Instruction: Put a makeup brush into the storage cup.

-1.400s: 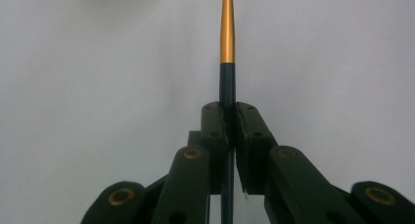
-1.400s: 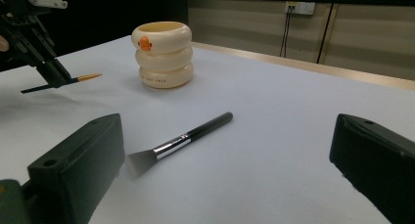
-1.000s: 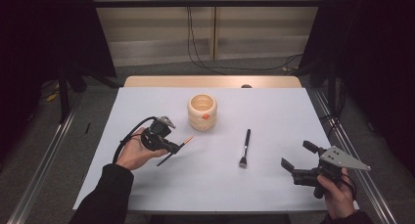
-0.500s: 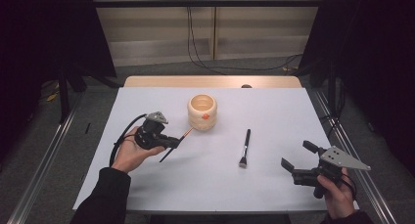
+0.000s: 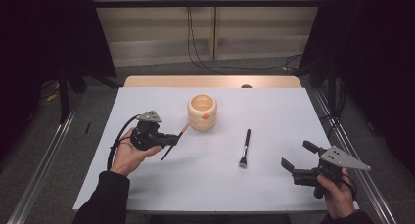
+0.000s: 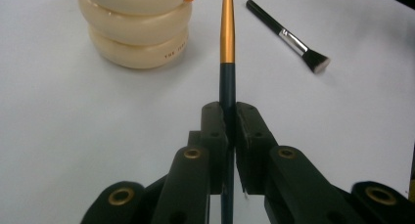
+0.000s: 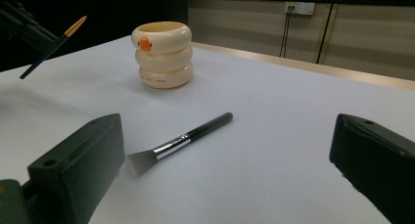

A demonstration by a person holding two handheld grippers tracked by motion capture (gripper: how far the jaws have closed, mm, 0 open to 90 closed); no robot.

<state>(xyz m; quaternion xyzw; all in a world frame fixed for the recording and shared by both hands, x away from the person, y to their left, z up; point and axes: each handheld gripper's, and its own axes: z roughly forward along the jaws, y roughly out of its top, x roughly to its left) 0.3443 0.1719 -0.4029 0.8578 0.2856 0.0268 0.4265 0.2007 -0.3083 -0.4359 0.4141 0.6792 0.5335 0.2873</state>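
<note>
A white table [image 5: 274,116] fills the middle of the room, its surface smooth and bare around a few things; along its far edge a strip of pale wood shows; beyond lies grey floor with black cables, a light panelled wall with a socket, and dark curtains at left and right. The left gripper [image 5: 172,139], raised over the left part of the table, is clamped on a thin pen [image 6: 227,48] with a dark shaft and orange end, which points toward the cream ringed cup [image 5: 202,111] standing far of centre. The right gripper [image 5: 296,158] rests near the right corner, jaws wide apart and empty; a black brush [image 5: 244,147] lies flat between them.
</note>
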